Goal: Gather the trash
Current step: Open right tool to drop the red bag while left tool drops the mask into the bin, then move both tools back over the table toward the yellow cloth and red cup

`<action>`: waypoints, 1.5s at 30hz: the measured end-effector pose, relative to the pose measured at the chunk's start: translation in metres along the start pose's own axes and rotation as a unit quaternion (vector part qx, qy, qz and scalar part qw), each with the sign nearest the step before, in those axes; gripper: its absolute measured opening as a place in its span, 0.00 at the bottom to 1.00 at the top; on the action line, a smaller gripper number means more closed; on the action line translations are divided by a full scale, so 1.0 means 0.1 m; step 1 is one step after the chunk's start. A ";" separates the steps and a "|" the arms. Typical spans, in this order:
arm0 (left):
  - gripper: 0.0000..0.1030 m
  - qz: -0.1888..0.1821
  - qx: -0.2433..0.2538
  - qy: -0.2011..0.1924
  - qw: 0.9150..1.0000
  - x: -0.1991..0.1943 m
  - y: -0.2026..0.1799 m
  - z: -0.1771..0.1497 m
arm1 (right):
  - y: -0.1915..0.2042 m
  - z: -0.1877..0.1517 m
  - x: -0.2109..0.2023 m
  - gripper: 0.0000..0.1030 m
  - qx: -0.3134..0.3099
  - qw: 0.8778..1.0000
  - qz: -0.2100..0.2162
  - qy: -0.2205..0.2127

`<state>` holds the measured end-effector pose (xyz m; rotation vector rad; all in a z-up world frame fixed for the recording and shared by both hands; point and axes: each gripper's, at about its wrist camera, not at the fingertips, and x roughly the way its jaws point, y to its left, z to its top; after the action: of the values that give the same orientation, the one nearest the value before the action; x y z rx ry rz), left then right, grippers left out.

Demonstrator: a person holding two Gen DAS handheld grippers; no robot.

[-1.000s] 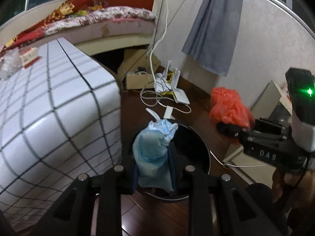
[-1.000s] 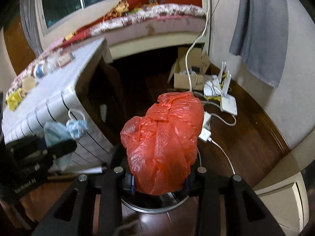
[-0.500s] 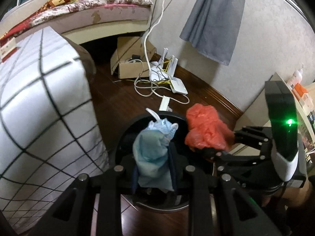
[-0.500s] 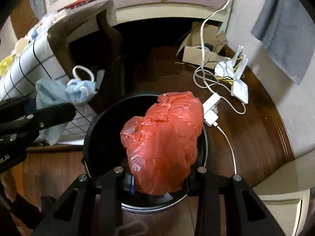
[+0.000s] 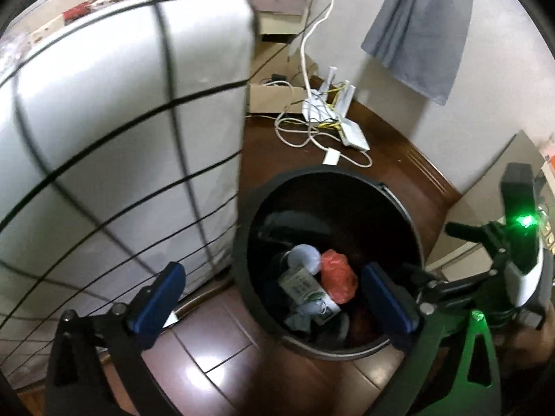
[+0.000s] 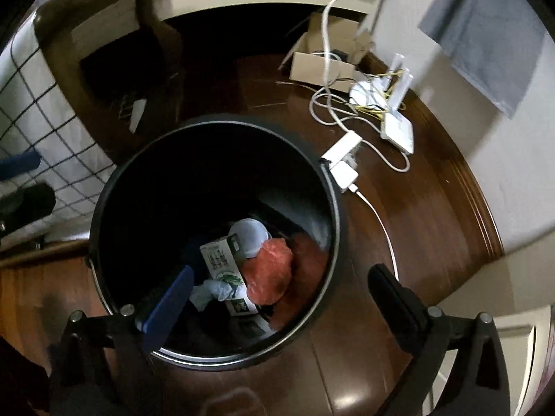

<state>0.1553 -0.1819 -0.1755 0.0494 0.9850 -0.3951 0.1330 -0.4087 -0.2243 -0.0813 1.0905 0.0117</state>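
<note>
Both the left gripper (image 5: 274,296) and right gripper (image 6: 277,291) hang over the bin (image 6: 341,222) rim, jaws opening, empty; red bag (image 6: 269,274) lies inside.

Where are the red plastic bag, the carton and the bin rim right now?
red plastic bag (image 6: 269,272): right wrist view, middle of its crumpled top.
carton (image 6: 222,263): right wrist view, printed side face.
bin rim (image 5: 399,201): left wrist view, far right edge.

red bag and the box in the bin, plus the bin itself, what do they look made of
Red bag: thin plastic film, crinkled and slightly glossy. Box: likely coated paperboard, a drink-style carton with sharp folded edges and printed faces. Bin: smooth black wall, probably plastic; its rim catches light like metal, so I can't be sure.
</note>
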 end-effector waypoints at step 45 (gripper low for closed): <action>0.99 0.131 -0.099 -0.162 0.973 -1.88 1.50 -0.08 | 1.70 0.85 -1.78 0.99 -0.072 0.974 0.095 -0.193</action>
<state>0.1097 0.0161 -0.0465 -0.0648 0.6783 -0.0567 0.1174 -0.2281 -0.0382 -0.0997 0.7029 0.2696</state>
